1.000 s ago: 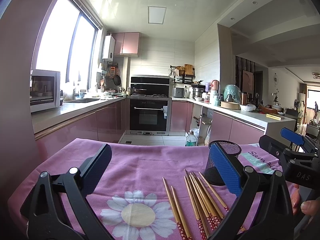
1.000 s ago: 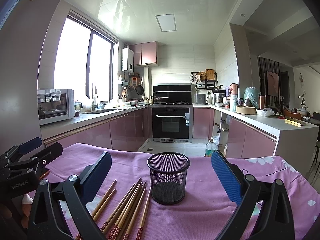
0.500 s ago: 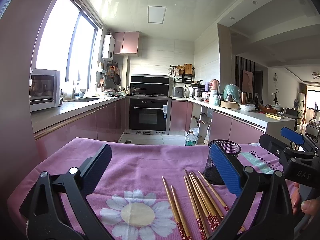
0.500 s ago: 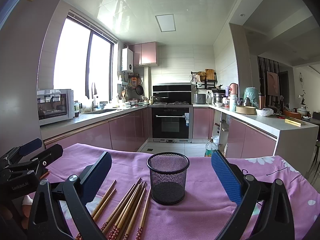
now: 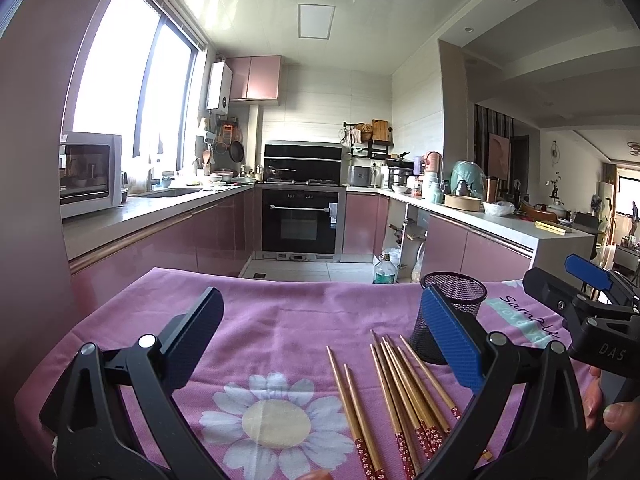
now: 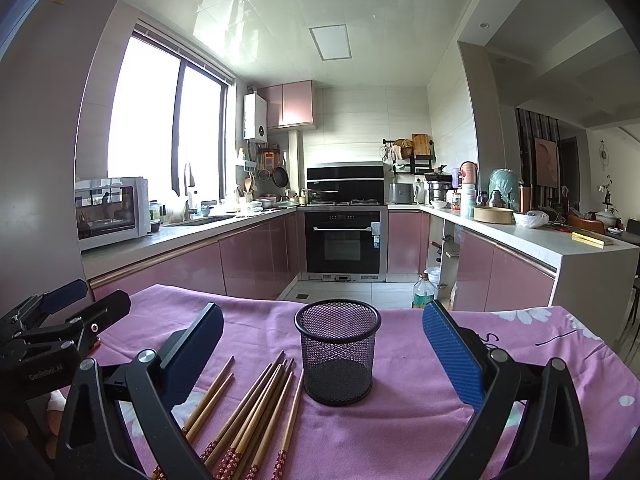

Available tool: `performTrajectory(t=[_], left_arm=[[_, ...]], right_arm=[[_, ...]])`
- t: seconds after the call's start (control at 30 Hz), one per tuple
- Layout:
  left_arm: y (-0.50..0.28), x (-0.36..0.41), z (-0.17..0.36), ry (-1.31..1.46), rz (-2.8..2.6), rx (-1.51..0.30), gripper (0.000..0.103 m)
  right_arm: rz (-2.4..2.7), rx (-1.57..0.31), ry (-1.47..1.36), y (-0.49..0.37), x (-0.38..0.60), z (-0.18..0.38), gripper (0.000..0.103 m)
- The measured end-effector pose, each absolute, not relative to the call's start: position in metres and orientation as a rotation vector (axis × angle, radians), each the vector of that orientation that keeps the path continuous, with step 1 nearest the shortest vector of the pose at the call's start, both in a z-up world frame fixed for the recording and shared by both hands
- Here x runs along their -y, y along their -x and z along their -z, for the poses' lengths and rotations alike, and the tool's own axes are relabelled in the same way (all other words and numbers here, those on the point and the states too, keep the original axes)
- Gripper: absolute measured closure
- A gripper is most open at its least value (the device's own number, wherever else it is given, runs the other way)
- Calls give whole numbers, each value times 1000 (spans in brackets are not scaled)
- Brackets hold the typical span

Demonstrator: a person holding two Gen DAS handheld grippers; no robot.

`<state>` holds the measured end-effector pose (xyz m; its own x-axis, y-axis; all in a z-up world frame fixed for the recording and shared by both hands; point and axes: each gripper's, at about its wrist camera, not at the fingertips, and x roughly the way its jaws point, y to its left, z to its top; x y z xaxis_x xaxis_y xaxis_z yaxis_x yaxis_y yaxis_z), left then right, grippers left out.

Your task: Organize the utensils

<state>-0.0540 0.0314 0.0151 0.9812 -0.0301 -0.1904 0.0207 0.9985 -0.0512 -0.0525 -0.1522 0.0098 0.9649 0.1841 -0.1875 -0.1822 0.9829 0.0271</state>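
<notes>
Several wooden chopsticks with red patterned ends lie side by side on the pink flowered tablecloth. A black mesh cup stands upright and empty just right of them; it also shows in the left wrist view. My left gripper is open and empty, held above the cloth left of the chopsticks. My right gripper is open and empty, with the cup between its fingers in view and the chopsticks at lower left.
The table's far edge drops to the kitchen floor, where a plastic bottle stands. Pink cabinets, an oven and worktops lie beyond. Each gripper shows at the side of the other's view.
</notes>
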Motion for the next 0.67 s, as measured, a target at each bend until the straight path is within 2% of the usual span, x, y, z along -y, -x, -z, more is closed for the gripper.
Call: performTrajectory(t=[0.67], left_arm=[[49,-36,-13,52,7,-236,6]], right_arm=[[-187,-210,-15,51,152,-2,6]])
